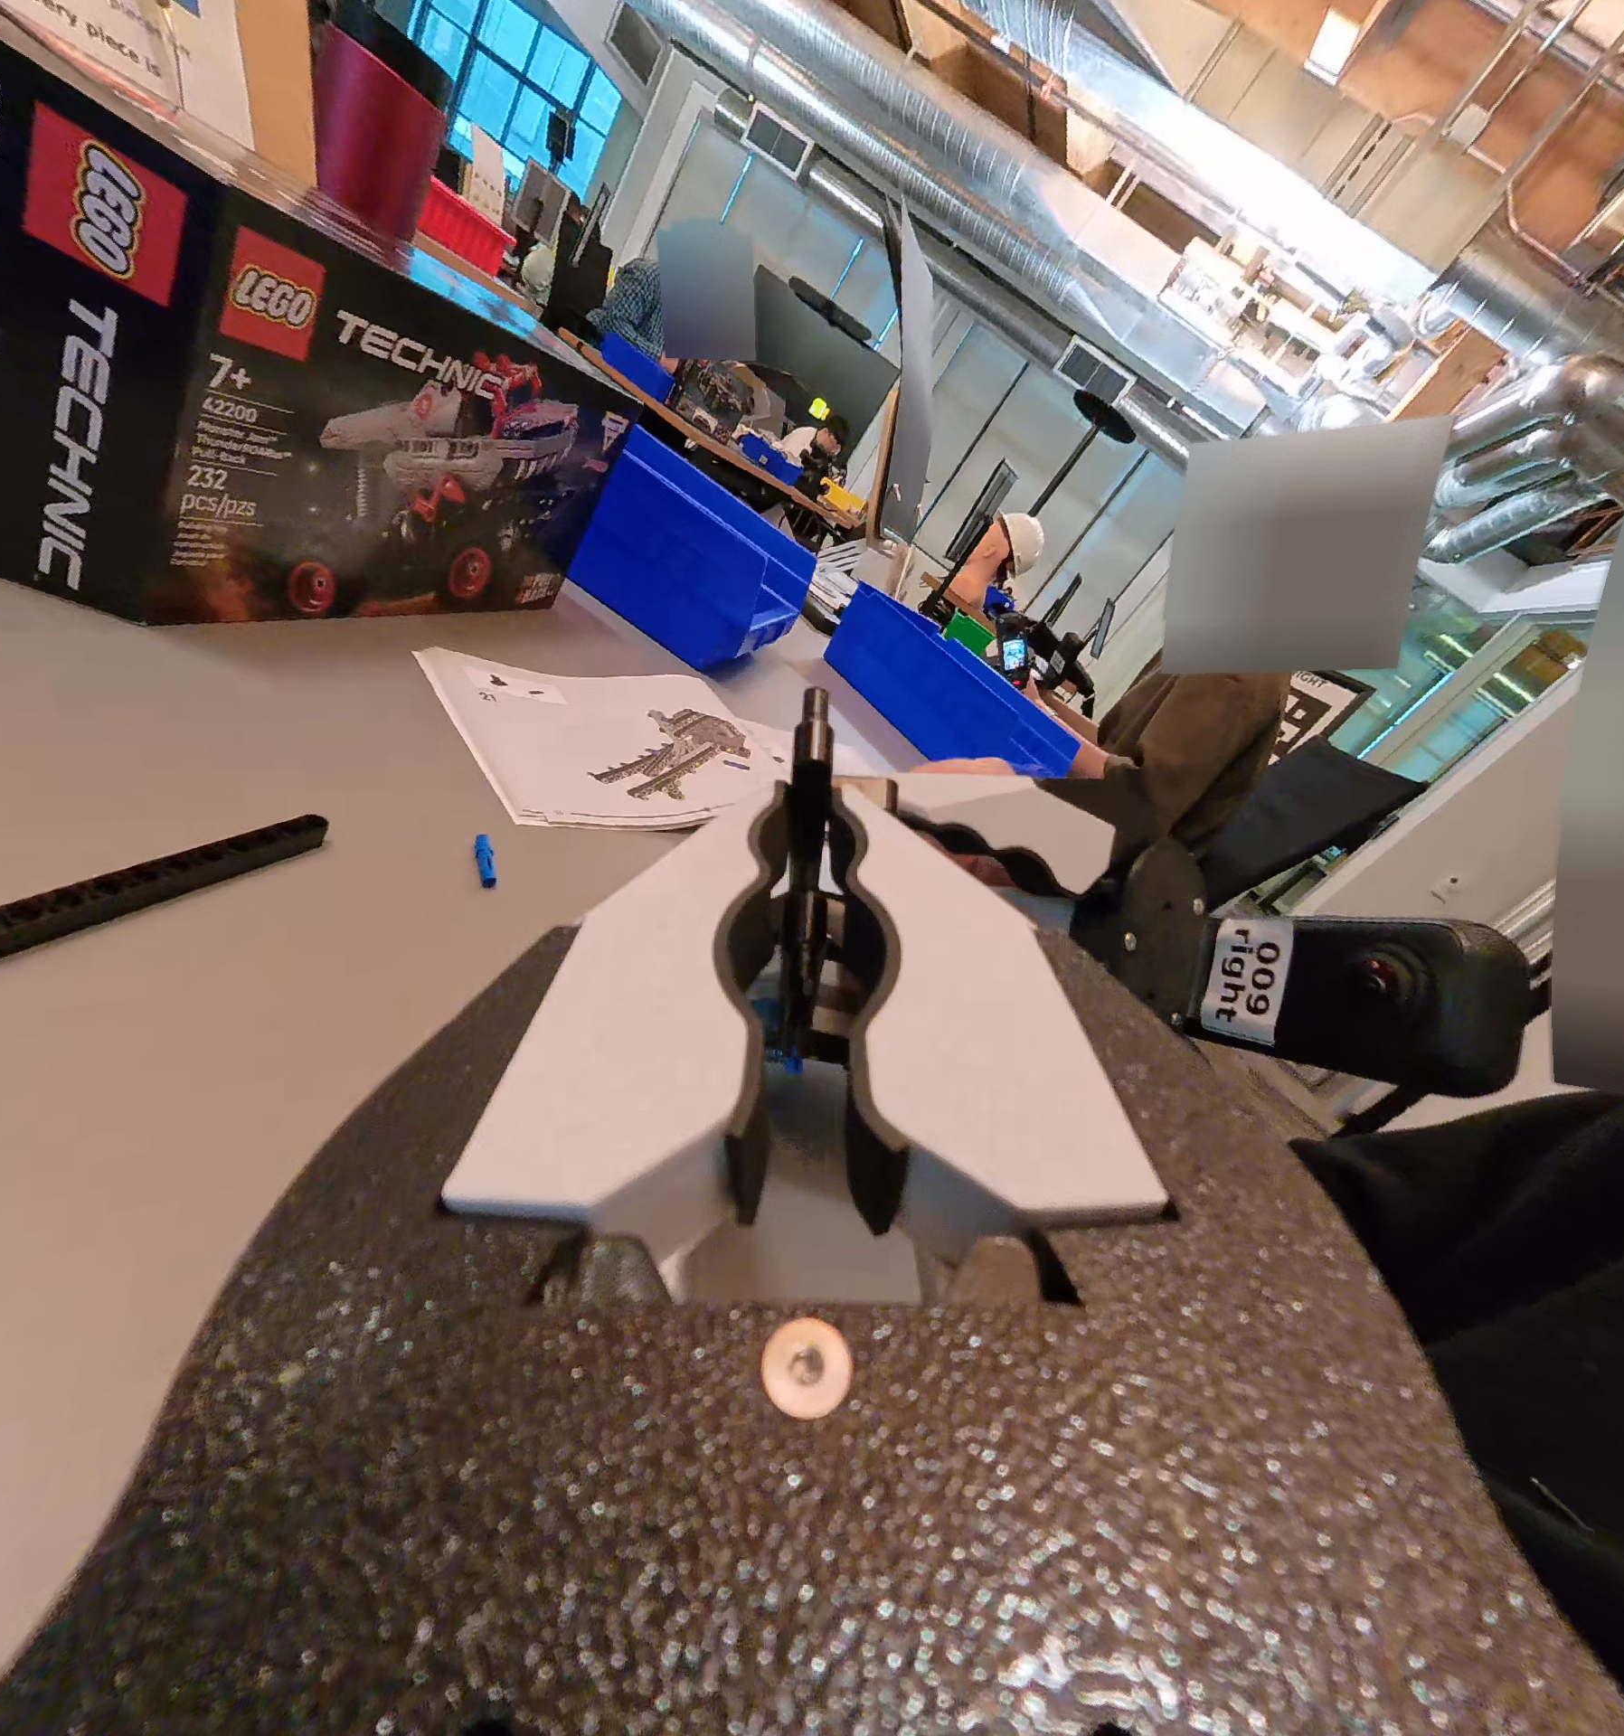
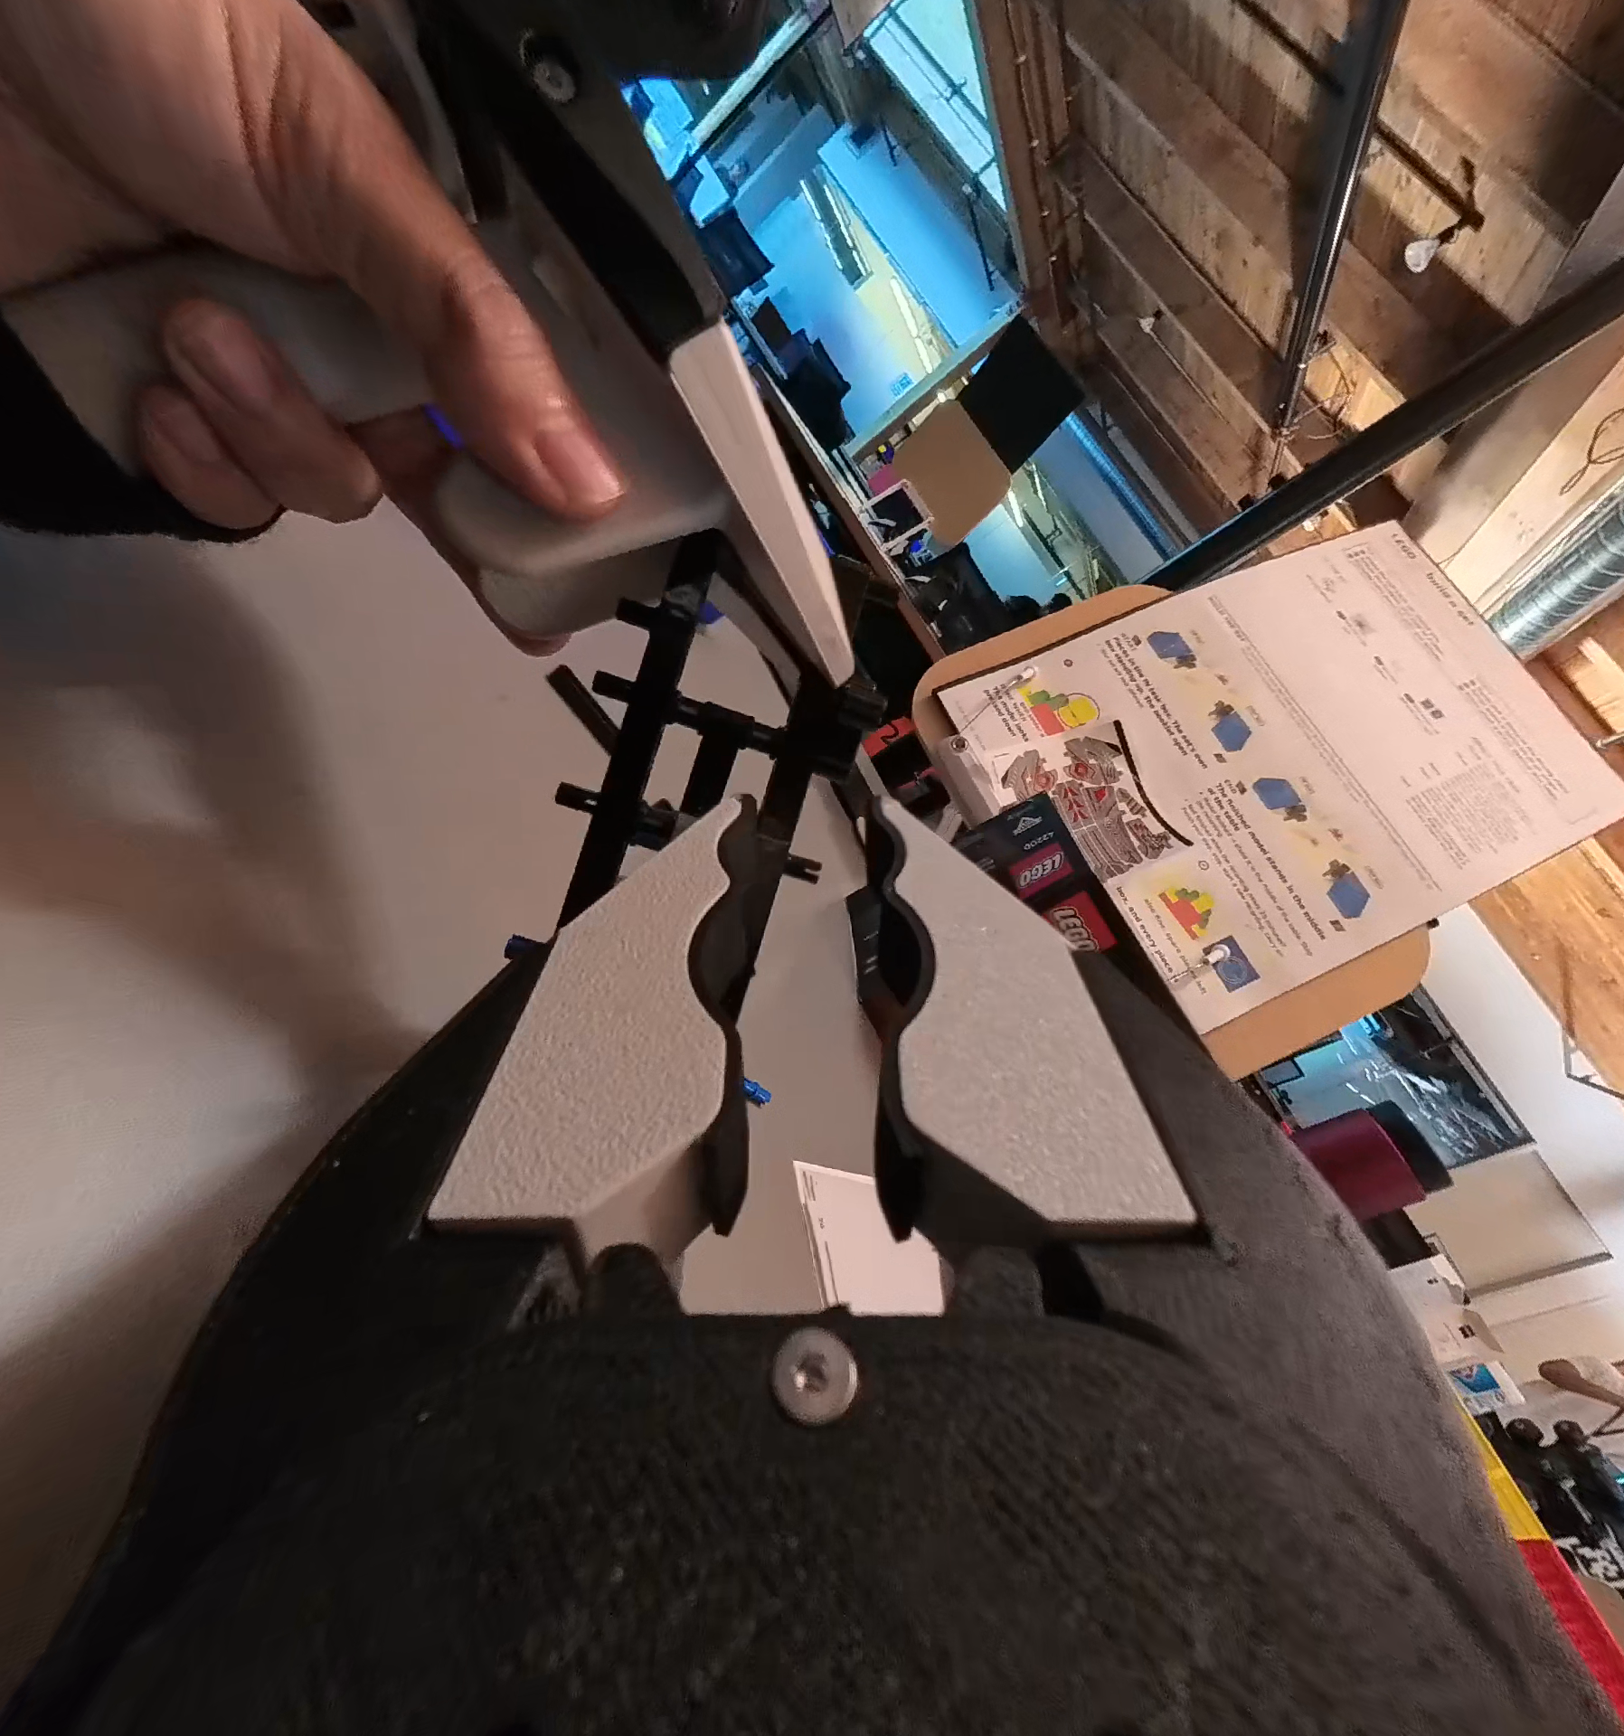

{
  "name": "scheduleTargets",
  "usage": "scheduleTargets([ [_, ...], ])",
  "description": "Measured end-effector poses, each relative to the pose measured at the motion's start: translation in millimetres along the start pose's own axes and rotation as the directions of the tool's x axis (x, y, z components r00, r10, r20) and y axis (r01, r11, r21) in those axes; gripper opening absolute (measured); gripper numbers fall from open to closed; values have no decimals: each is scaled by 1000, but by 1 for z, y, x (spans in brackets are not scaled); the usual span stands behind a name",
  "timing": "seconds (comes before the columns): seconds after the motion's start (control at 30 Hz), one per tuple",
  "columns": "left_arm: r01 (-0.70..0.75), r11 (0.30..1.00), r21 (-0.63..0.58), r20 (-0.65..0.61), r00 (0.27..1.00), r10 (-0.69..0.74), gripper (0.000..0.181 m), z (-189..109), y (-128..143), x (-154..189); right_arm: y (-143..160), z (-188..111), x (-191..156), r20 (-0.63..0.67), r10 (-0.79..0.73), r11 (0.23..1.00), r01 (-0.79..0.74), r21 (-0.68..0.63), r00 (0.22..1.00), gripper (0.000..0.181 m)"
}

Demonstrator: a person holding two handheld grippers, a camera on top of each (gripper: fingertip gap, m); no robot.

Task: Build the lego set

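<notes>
On a grey counter (image 1: 132, 1080), left to right: one lego set box (image 1: 254, 413), one loose black beam (image 1: 136, 888), one blue pin (image 1: 484, 860), one open instruction booklet (image 1: 602, 751) and two blue bins (image 1: 686, 554); the left gripper (image 1: 813, 817) has its jaws closed on a black lego frame (image 2: 667, 742), one dark axle poking past the tips; in the right wrist view a hand (image 2: 254, 282) holds that gripper, while the right gripper (image 2: 813, 827) stands with jaws parted around one strut of the frame, contact unclear.
</notes>
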State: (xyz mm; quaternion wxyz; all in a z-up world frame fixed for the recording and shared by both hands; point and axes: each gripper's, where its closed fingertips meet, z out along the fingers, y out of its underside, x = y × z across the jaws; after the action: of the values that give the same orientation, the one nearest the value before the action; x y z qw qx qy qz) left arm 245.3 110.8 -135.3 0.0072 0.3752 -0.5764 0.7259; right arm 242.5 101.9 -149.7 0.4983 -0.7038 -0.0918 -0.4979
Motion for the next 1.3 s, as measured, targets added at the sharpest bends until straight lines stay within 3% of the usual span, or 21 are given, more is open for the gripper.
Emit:
scheduleTargets([
  [0.2, -67, 998, -11, -28, 997, 67, 5, -3, 1, -3, 3, 3, -9, 28, -54, 998, 55, -36, 998, 6],
  [0.43, -252, 951, -177, 63, 962, 266, 17, -27, 1, -32, 27, 13, -24, 84, -321, 919, 331, -213, 943, 6],
  [0.53, -333, 911, -245, 93, 927, 363, 17, -37, 3, -43, 29, 18, -33, 109, -357, 897, 373, -236, 928, 6],
  [0.67, -330, 891, -312, 64, 928, 366, 18, -38, 18, -46, 31, 20, -46, 151, -360, 891, 387, -237, 921, 6],
  [0.93, -324, 900, -292, 78, 930, 360, 18, -39, 16, -52, 33, 13, -45, 145, -370, 883, 396, -251, 918, 15],
  [1.07, -327, 903, -278, 82, 929, 361, 18, -38, 14, -50, 21, 0, -52, 193, -258, 934, 295, -200, 947, 26],
  [1.2, -356, 886, -296, 94, 912, 398, 18, -39, 13, -50, 15, -30, -29, 162, 6, 979, 27, -202, 987, 26],
  [1.3, -374, 882, -288, 118, 900, 420, 20, -40, 5, -47, 45, -60, 7, 83, 246, 926, -208, -316, 966, 27],
])
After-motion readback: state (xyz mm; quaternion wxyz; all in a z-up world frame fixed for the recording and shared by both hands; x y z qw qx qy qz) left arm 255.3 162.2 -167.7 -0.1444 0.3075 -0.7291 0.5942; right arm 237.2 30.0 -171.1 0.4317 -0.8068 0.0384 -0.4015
